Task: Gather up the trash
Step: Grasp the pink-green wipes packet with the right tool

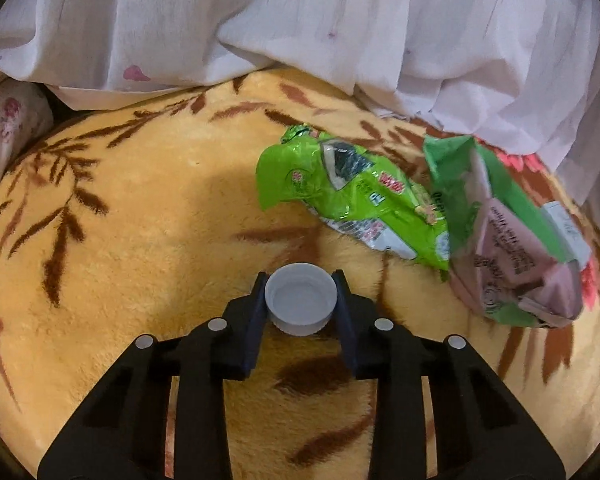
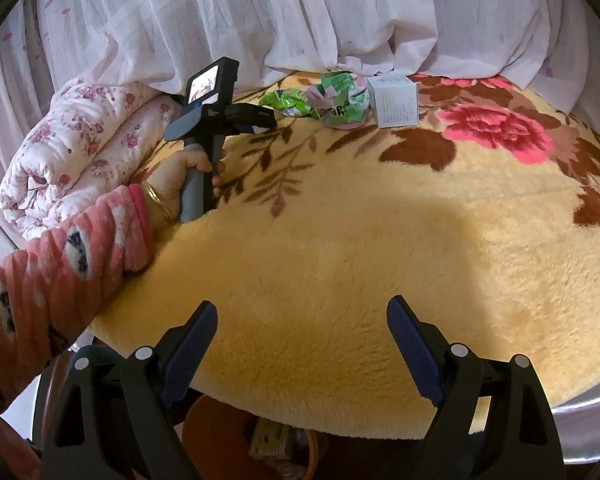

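L claw (image 1: 301, 294) pinches white cap (image 1: 301, 304) betw pads, R claw (image 2: 302, 342) wide open w/ nothing; lift cap straight up, grip firm.

Between your left gripper's (image 1: 300, 280) black arms and dark blue pads: white bottle cap (image 1: 301, 300). Under it, yellow plush blanket (image 1: 148, 208) with brown leaf print, pink-red flower off right of your right jaws. Ahead-right of the cap: bright green wrapper (image 1: 352, 204), then a green-and-pale-pink packet (image 1: 508, 240). White box (image 2: 394, 100) beyond. Sheer white curtain (image 1: 300, 20), small pink flecks. Your sleeve (image 2: 60, 264): coral pink, white-and-navy motifs.
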Demonstrator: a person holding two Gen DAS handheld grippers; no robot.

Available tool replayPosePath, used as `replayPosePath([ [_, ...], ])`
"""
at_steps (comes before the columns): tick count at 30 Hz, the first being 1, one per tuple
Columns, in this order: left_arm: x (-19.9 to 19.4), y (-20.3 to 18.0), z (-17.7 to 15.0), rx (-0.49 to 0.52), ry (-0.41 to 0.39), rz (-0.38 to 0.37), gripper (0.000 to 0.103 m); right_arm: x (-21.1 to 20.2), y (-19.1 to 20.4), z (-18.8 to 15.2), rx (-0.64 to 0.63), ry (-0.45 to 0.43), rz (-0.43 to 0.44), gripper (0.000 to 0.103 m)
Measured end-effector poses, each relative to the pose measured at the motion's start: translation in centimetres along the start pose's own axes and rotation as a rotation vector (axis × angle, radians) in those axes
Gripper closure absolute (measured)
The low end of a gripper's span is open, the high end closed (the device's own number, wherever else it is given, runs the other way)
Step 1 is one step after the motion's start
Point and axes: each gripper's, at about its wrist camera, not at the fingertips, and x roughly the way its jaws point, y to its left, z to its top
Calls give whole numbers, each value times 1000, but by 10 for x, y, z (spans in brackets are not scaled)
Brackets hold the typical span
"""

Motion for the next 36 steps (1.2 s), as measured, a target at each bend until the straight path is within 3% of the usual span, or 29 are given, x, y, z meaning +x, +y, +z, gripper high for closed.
replayPosePath([
  [6,-39,-6,-10,54,-29,-23,72,-1,2,14,-14,-27,5,18],
  [16,-135,-11,-63,202,-61,-27,72,46,9,102,-114,-106,-32,18],
  [25,-186,23,-90,124,-56,8,72,114,21,177,-182,-136,-153,18],
  [30,-200,39,-91,89,-70,38,72,161,20,211,-175,-74,-207,18],
  [32,-204,43,-91,80,-75,46,72,180,19,220,-192,-49,-272,18],
  [36,-211,48,-92,69,-87,54,72,208,20,226,-241,56,-377,48],
])
